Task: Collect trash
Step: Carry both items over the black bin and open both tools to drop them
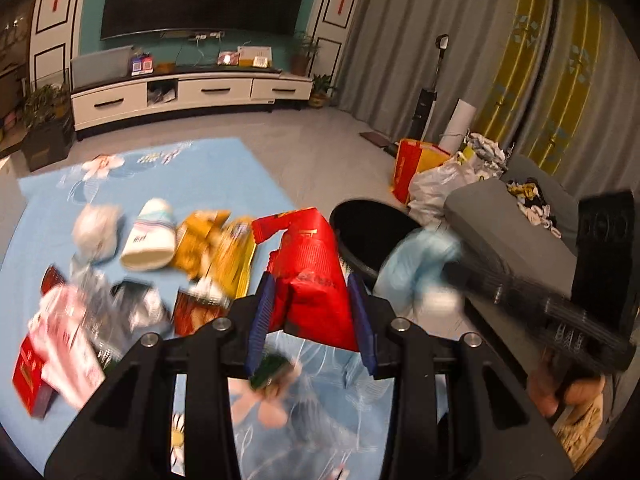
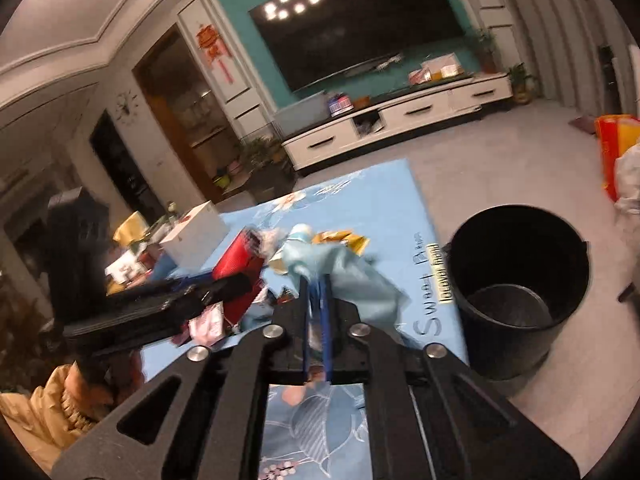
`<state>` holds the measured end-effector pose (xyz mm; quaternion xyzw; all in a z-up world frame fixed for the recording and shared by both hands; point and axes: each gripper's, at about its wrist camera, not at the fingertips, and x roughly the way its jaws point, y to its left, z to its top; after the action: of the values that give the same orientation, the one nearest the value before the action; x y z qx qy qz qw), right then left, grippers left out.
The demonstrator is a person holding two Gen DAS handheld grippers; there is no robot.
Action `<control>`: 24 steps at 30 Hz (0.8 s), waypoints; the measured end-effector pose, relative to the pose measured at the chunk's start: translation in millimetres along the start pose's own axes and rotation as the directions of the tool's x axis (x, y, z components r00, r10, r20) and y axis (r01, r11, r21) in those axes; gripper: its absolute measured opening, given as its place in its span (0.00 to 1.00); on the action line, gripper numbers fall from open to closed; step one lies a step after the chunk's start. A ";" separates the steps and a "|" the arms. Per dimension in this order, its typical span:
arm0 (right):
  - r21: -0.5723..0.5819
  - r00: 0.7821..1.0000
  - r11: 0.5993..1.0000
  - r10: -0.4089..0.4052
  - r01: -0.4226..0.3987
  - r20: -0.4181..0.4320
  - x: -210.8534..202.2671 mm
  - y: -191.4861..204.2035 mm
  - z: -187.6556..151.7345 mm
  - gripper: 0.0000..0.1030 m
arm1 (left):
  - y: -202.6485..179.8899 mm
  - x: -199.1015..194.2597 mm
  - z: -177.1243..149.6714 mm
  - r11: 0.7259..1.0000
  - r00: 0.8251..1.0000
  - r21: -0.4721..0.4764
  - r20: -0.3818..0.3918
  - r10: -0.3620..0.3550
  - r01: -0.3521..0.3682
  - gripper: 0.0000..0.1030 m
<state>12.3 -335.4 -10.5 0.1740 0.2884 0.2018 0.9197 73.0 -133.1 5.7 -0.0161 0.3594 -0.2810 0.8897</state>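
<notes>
My left gripper (image 1: 311, 284) is shut on a red paper bag (image 1: 310, 276) and holds it above the blue mat, left of the black trash bin (image 1: 360, 224). My right gripper (image 2: 318, 284) is shut on a light blue crumpled cloth (image 2: 344, 276) and holds it above the mat, left of the bin (image 2: 520, 284). The same cloth shows blurred in the left wrist view (image 1: 416, 260) beside the bin. Loose trash lies on the mat: a white bottle (image 1: 150, 240), yellow wrappers (image 1: 216, 248), a white wad (image 1: 96, 228) and a red box (image 1: 30, 372).
A grey sofa (image 1: 508, 236) stands right of the bin, with bags (image 1: 432, 176) behind it. A TV cabinet (image 1: 188, 94) runs along the far wall. A white box (image 2: 196, 236) and clutter sit at the mat's left side. The blue mat (image 2: 384, 208) covers the floor.
</notes>
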 end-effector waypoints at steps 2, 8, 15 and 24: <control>-0.041 0.999 0.999 0.027 -0.026 0.019 -2.8 11.4 4.8 0.04 | 0.3 2.5 6.0 1.000 1.000 -0.010 0.008 -0.002 0.002 0.37; -0.051 0.984 0.994 0.106 -0.099 0.141 -34.1 21.1 31.0 0.03 | 5.0 6.6 8.7 1.000 1.000 -0.024 -0.003 0.016 -0.016 0.37; -0.176 0.982 0.984 0.051 -0.018 0.184 -44.2 49.8 49.4 0.02 | 18.9 -8.3 12.6 0.998 0.999 -0.056 0.031 0.031 -0.029 0.37; -0.104 0.985 0.991 -0.061 0.079 0.163 -33.0 7.5 59.2 0.02 | -6.2 17.7 49.6 0.999 0.999 0.018 0.015 -0.037 0.037 0.37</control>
<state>21.0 -356.6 53.7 0.1284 0.2082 0.1703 0.9546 112.6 -155.9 32.8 -0.0171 0.3499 -0.3005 0.8871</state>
